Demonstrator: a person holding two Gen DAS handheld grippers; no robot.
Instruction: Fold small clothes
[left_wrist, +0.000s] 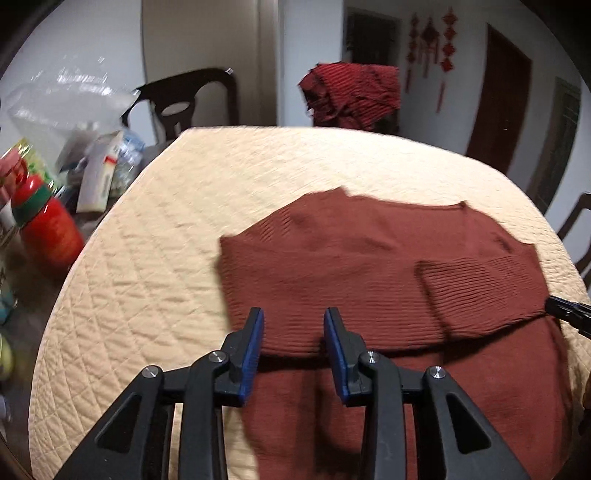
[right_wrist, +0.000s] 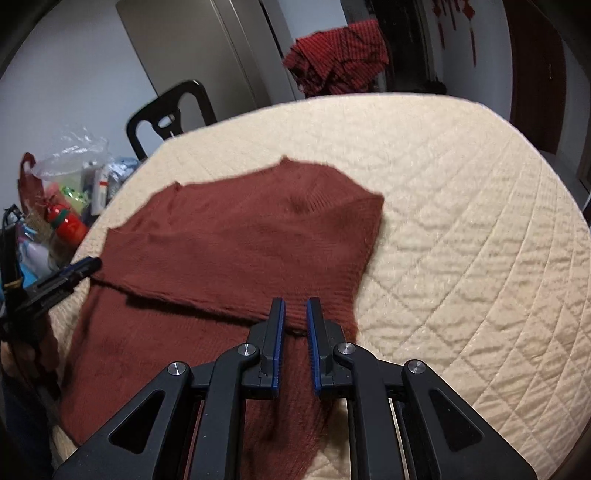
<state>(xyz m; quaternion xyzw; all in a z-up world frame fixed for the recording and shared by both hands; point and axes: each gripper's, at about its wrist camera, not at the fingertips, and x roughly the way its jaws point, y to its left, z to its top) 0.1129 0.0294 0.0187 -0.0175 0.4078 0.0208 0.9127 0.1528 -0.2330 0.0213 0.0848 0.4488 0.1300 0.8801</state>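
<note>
Left hand-held gripper (left_wrist: 293, 334) spread over rust sweater (left_wrist: 369, 266); right hand-held gripper (right_wrist: 295, 323) parted too — lower hem cut off

The sweater (left_wrist: 332, 266) is matt ribbed knit; the cover (left_wrist: 155, 236) is quilted cloth (slightly shiny); the left gripper (left_wrist: 293, 334) looks matt plastic.

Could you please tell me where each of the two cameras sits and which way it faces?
Left wrist: sits behind the left gripper, facing across the brown sweater on the quilted table; its jaws are open, and the right gripper's tip shows at right.
Right wrist: sits behind the right gripper, same direction; the left gripper shows at left.
Shared: sweater, table, red cloth.
</note>
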